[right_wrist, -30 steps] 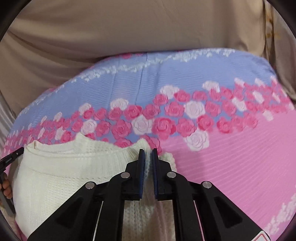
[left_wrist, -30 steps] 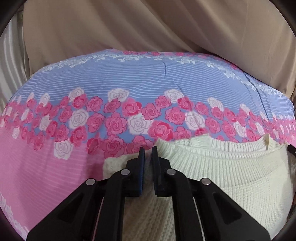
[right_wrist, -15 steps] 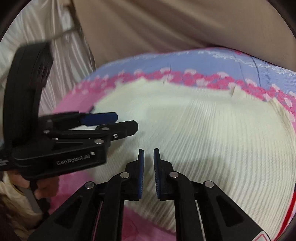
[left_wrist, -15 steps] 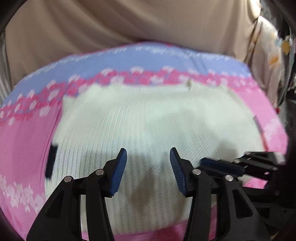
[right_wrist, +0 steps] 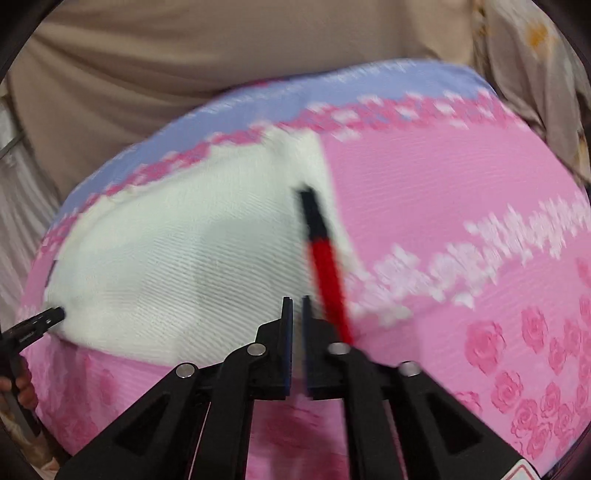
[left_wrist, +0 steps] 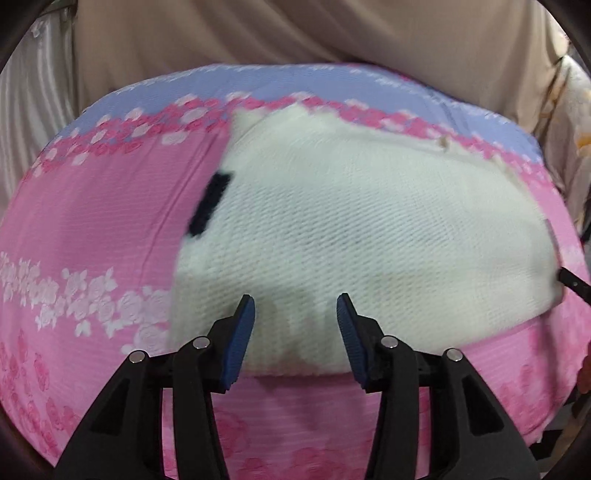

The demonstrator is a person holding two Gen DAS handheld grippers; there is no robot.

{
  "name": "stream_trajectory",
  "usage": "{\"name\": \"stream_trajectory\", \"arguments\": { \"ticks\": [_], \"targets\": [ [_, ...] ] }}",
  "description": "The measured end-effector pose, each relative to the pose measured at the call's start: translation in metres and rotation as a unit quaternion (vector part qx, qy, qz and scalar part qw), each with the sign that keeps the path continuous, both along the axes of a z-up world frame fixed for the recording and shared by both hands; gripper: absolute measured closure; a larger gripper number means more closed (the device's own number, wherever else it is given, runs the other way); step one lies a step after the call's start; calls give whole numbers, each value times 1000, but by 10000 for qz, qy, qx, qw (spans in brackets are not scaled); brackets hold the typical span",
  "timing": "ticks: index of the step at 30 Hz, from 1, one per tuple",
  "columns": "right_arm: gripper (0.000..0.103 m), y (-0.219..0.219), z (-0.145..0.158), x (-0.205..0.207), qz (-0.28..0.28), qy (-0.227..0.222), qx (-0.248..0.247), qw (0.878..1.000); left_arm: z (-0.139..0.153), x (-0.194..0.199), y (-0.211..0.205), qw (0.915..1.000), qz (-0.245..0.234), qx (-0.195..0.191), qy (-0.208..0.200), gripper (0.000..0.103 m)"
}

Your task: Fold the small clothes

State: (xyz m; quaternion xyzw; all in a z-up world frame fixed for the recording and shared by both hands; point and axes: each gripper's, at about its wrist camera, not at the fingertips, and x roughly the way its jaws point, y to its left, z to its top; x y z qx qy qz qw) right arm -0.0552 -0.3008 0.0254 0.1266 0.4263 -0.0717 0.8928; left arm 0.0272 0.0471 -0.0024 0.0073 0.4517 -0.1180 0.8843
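A cream knitted sweater (left_wrist: 362, 236) lies folded flat on a pink and blue floral bedsheet (left_wrist: 92, 229). It has a black stripe (left_wrist: 210, 203) on its left edge. In the right wrist view the sweater (right_wrist: 177, 258) shows a black and red stripe (right_wrist: 325, 258) on its right edge. My left gripper (left_wrist: 295, 325) is open and empty above the sweater's near edge. My right gripper (right_wrist: 297, 332) is shut with nothing between its fingers, above the sweater's near right corner. The left gripper's tip (right_wrist: 44, 321) shows at the far left of the right wrist view.
Beige cloth (left_wrist: 295, 33) hangs behind the bed. Pale curtains (left_wrist: 33, 110) hang at the left and patterned fabric (left_wrist: 569, 122) at the right. The bedsheet's near edge (right_wrist: 280, 435) lies just under the grippers.
Both grippers let go of the sweater's far edge and drew back toward me. The left gripper opened. The two grippers have since moved apart sideways.
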Motion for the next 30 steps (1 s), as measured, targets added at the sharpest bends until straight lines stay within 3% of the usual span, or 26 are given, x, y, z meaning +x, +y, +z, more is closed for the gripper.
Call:
{"name": "stream_trajectory", "arguments": {
  "ticks": [2, 5, 8, 9, 10, 12, 16, 17, 19, 21, 24, 25, 27, 30],
  "targets": [
    [89, 30, 5, 23, 524, -163, 193, 9983, 11, 6, -19, 9997, -138, -138, -158, 58],
    [89, 79, 4, 66, 1221, -195, 70, 9923, 21, 25, -46, 9983, -347, -284, -363, 57],
    [89, 105, -14, 114, 1704, 43, 255, 9850, 14, 62, -67, 9990, -278, -160, -322, 56],
    [90, 106, -24, 127, 1698, 188, 208, 9851, 8, 72, -70, 9995, -179, -73, -259, 57],
    [98, 104, -33, 136, 1652, 283, 119, 9858, 2, 80, -69, 9997, -83, 8, -239, 55],
    [103, 83, -34, 137, 1563, 156, 348, 9870, -4, 91, -60, 9996, 14, 67, -286, 55],
    [103, -14, -26, 104, 157, 38, 209, 9997, -1, 87, -21, 9992, 258, 22, -305, 55],
    [103, -38, -28, 93, -148, 51, 307, 9994, -4, 87, -12, 9991, 332, 27, -275, 56],
    [103, -80, -31, 69, -486, -142, 1017, 9935, -8, 84, 5, 9990, 237, -306, -209, 56],
    [103, -90, -25, 56, -769, -166, 889, 9929, -6, 78, 7, 9987, 309, -309, -254, 59],
    [102, -67, -7, 60, -616, -215, 530, 9965, 5, 70, 0, 9983, 400, -267, -329, 58],
    [93, -52, 0, 66, -418, -274, 385, 9980, 11, 69, -5, 9982, 329, -320, -395, 57],
    [90, -15, 13, 86, 143, -373, 87, 9992, 21, 74, -17, 9979, 223, -259, -554, 55],
    [90, 20, 5, 127, 862, -235, 263, 9956, 18, 99, -41, 9984, 118, 7, -555, 51]
  ]
}}
